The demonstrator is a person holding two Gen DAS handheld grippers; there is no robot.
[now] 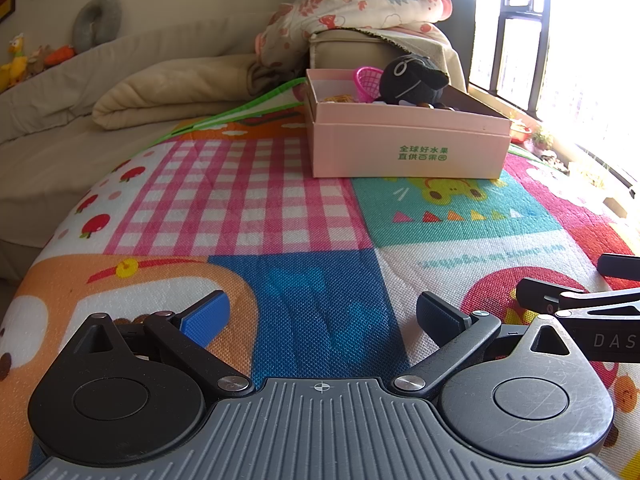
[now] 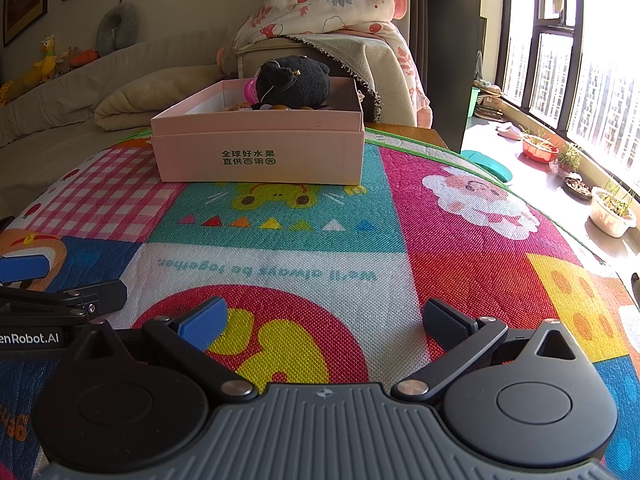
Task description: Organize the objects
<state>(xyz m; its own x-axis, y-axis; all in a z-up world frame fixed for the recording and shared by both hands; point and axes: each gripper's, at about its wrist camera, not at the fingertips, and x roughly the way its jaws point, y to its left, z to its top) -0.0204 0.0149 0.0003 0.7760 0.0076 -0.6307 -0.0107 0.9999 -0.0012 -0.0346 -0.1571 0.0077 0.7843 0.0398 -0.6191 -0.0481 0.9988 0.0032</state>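
A pink cardboard box (image 1: 408,148) (image 2: 260,152) stands at the far side of a colourful play mat (image 1: 256,208) (image 2: 460,256). Inside it sit a black plush toy (image 1: 412,80) (image 2: 294,82), a small pink basket (image 1: 368,82) (image 2: 251,90) and some small brown items. My left gripper (image 1: 322,318) hovers low over the mat's near part, open and empty. Beside it on the right, my right gripper (image 2: 324,322) is also open with nothing between its fingers. Each gripper shows at the edge of the other's view.
A beige folded duvet (image 1: 168,92) lies on the bed behind the mat. A floral blanket (image 2: 328,8) is draped over a cushioned seat behind the box. Potted plants (image 2: 612,208) line the sill under the window at right. Stuffed toys (image 1: 16,60) sit along the headboard.
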